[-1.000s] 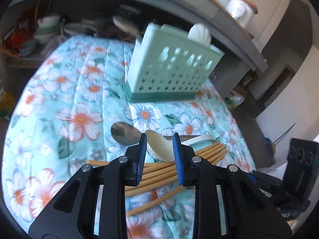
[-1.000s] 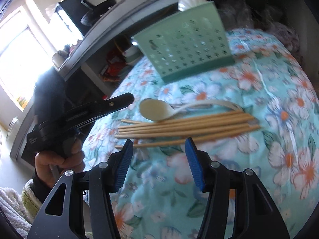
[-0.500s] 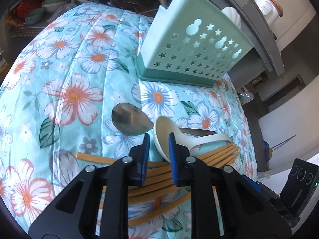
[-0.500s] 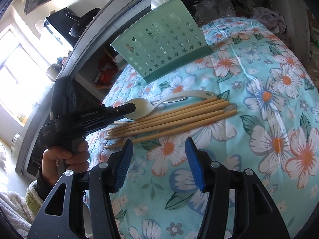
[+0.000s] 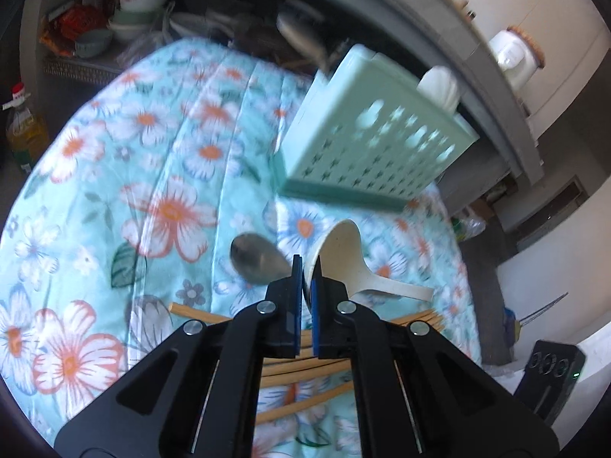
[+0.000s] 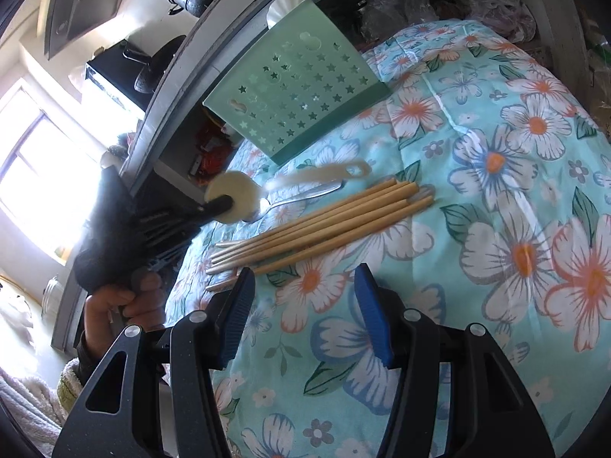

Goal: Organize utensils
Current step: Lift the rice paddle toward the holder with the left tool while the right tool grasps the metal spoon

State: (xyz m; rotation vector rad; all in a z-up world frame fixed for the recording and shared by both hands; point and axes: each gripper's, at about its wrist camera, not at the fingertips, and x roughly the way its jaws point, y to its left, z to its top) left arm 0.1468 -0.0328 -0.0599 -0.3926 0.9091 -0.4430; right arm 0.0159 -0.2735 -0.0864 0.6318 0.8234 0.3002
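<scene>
Left wrist view: left claw (image 5: 306, 278) clamped on rim of cream spoon (image 5: 345, 255), jaws just closed; bowl tipped up, handle trailing right over chopsticks (image 6: 324, 221). Green utensil basket (image 5: 366, 149) ahead, slightly right. Right claw (image 6: 301, 313) half-open, empty, near chopsticks.

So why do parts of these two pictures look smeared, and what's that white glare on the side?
Left wrist view: the green basket and floral cloth smear with motion, and the fisheye bends the edges. Right wrist view: the window is blown out white, and the cream spoon pinched in the left gripper blurs; the chopsticks stay sharp.
</scene>
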